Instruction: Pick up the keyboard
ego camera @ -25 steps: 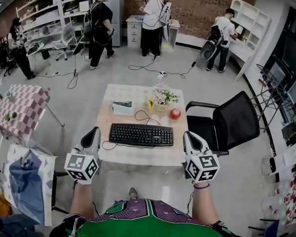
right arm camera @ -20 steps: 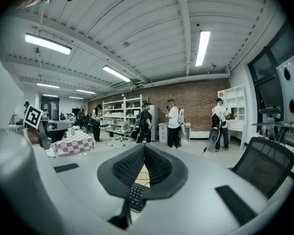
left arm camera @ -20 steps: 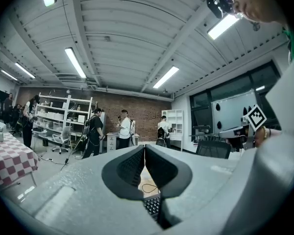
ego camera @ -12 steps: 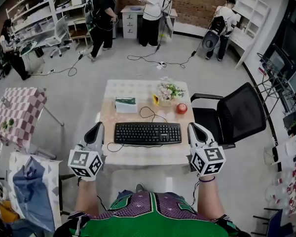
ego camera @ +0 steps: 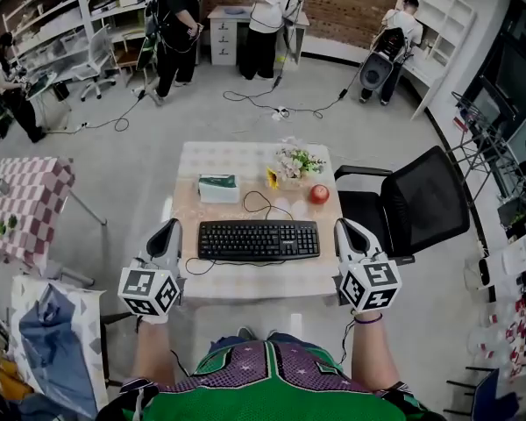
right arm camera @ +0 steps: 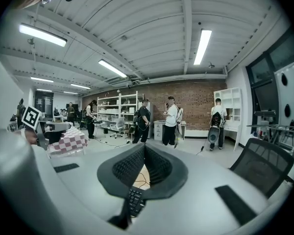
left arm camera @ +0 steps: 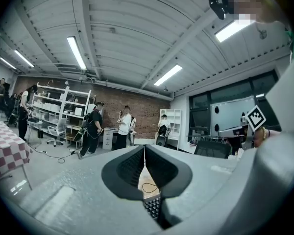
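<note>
Item, pink-and-white checked table (ego camera: 26,202): well to the left of the black keyboard (ego camera: 259,240), apart from everything else listed. Item, my left gripper (ego camera: 168,231): just beside the keyboard's left end, at the left edge of the pale table (ego camera: 245,281). Its jaws are pressed together with nothing between them, and a corner of the keyboard shows below them in the left gripper view. Item, green-and-white box (ego camera: 217,188): behind the keyboard's left half, lying flat. Item, the keyboard itself: flat on the pale table near its front edge, long side toward me, centred between my two grippers, held by neither. Item, black cable (ego camera: 261,205): looped just behind the keyboard's middle. Item, small sunflower (ego camera: 270,179) and bunch of pale flowers (ego camera: 298,161): behind the keyboard's right half. Item, red apple (ego camera: 319,194): behind the keyboard's right end, near it. Item, my right gripper (ego camera: 344,229): just beside the keyboard's right end, jaws closed on each other, empty. Item, black office chair (ego camera: 421,204): to the right of the keyboard, beyond my right gripper.
</note>
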The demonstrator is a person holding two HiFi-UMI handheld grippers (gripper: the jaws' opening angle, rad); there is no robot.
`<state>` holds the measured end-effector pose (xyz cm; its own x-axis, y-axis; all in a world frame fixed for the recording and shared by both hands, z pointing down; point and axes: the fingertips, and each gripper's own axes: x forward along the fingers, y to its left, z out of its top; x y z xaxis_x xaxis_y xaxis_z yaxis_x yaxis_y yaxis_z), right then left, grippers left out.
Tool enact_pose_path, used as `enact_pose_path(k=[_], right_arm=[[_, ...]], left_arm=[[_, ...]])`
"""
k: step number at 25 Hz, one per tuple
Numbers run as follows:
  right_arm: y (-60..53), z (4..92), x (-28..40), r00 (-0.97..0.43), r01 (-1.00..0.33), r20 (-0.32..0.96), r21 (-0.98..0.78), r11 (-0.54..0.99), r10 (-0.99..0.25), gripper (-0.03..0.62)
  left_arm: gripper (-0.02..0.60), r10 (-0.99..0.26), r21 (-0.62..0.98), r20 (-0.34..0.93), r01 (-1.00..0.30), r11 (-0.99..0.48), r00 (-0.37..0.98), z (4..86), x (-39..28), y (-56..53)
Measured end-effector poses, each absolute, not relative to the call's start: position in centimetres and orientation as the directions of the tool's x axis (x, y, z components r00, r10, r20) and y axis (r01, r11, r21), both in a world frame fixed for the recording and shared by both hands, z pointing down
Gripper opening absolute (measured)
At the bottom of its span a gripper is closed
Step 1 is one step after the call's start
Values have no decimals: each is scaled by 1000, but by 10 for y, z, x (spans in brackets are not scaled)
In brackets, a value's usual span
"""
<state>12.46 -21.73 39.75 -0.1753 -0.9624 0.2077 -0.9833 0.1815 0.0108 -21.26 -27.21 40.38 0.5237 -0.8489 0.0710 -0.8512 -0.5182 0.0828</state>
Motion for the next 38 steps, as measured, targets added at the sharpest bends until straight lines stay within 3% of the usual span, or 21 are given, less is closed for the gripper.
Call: enact_pose_path(k=[15,20,23,38], right_arm=[[-263,377,149,-257,-966,115,-4,259,-959,10],[-269,383,143,-327,-945,120,-5,328,-938,184],[-273,392,143,-359,-933,134,-45,356,-924,268],[-300,499,160,-351,-936,346,-162,313,-870,273]], left_arm=[[28,-851,66,26,-851,-521,524,378,-185,-301],[225,-824,68,61,-826,-560,564,386,-169,-306],[258,-823,77,78,-827,-557,562,394,-164,-310],[258,-794,159,295,-847,-508,532,499,-164,-329]])
